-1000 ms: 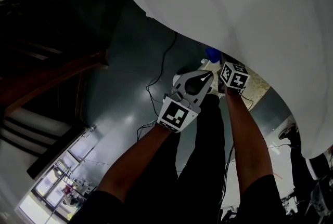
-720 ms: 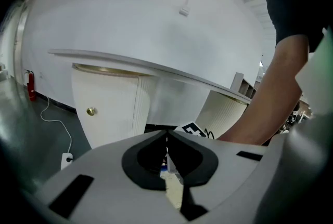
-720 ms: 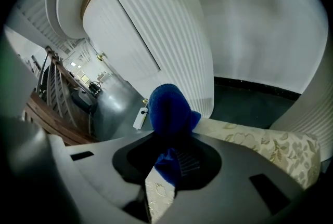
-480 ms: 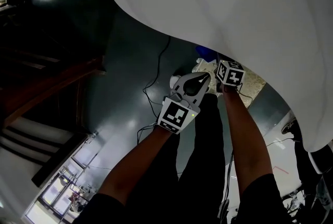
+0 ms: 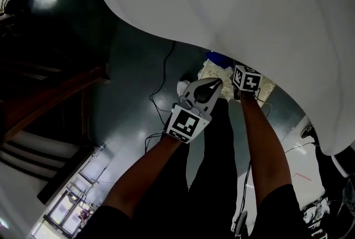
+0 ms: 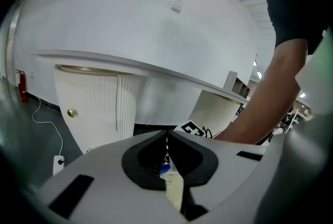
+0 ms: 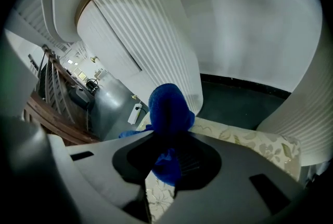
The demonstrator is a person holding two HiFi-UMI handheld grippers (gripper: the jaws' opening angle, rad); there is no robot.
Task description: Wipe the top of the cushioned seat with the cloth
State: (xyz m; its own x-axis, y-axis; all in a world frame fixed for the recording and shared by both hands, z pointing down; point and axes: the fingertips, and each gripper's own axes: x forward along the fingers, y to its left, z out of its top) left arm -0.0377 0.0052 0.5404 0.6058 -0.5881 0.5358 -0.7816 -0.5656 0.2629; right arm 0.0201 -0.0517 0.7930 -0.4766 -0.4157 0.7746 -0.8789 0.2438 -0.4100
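Right gripper (image 7: 166, 151): clamped on blue cloth (image 7: 169, 106), bunched over floral cushioned seat (image 7: 250, 142). Left gripper (image 6: 167, 141): pinched together, empty, near seat. White tabletop (image 6: 156, 69) above seat.

More of the cushioned seat (image 5: 213, 72) now shows beyond the white tabletop (image 5: 249, 5) edge — the cloth (image 5: 218, 58) too.

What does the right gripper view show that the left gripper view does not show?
Only the right gripper view: the right gripper shut on the blue cloth. Only the left gripper view: the left gripper, shut and empty, and a brass knob. Both: the flowered seat and white ribbed panels.
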